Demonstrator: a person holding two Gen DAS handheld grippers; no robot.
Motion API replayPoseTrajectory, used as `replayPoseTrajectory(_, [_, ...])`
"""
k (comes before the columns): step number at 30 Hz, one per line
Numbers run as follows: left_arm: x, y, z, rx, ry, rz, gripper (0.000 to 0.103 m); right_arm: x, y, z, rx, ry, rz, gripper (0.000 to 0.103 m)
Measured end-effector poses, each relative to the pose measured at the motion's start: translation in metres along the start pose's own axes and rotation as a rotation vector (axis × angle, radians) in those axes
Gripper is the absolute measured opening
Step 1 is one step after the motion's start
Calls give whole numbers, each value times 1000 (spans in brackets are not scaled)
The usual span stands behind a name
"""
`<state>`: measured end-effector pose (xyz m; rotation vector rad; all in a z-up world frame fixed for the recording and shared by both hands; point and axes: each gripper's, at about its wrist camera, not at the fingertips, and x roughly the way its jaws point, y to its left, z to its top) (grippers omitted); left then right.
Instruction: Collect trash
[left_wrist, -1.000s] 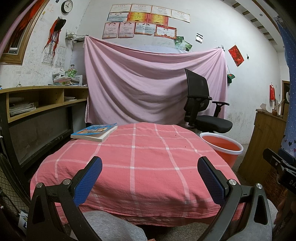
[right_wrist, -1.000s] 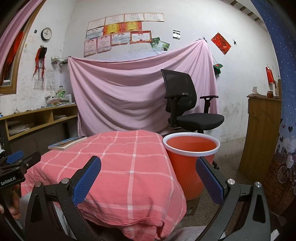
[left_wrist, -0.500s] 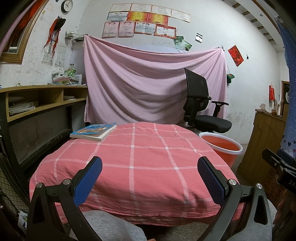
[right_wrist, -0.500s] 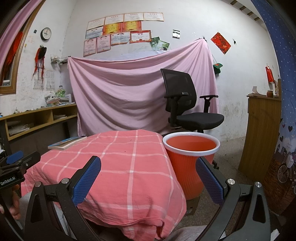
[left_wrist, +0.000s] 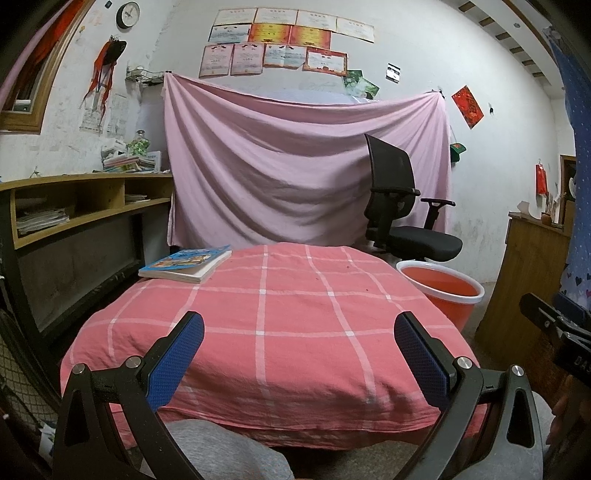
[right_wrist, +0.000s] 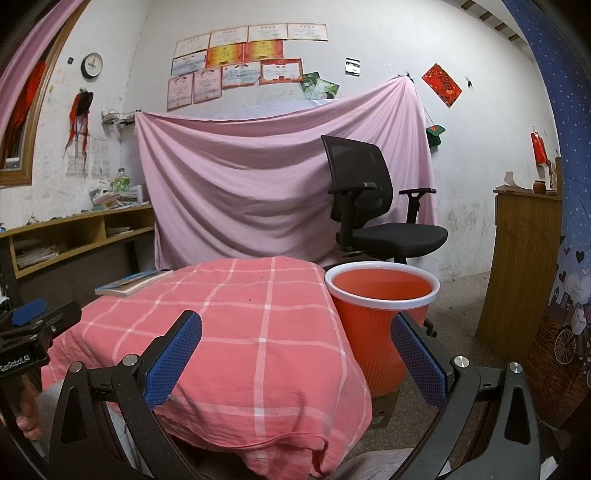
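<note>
Here, ribbed orange plastic bin (right_wrist: 373, 332), white-rimmed, beside rumpled checked tablecloth (left_wrist: 288, 325), spread blue-padded claws.

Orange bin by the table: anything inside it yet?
The orange bin shows only bare orange inner wall below its white rim; no trash visible. Its bottom is hidden by the near rim, so small pieces there cannot be ruled out.

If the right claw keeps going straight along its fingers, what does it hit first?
Probably the near right corner of the pink checked tablecloth, which fills the space between the open right claw fingers. The orange bin sits just right of that line; depth is hard to judge.
</note>
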<state>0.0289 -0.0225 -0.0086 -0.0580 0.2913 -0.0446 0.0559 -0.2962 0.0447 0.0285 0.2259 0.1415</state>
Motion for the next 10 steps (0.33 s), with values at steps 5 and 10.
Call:
replayPoseTrajectory(5, [1, 2, 0, -4, 5, -8, 101, -1, 0, -1, -4, 4, -1, 103])
replayPoseTrajectory(10, [1, 3, 3, -12, 6, -20, 101, -6, 3, -2, -10, 13, 2, 103])
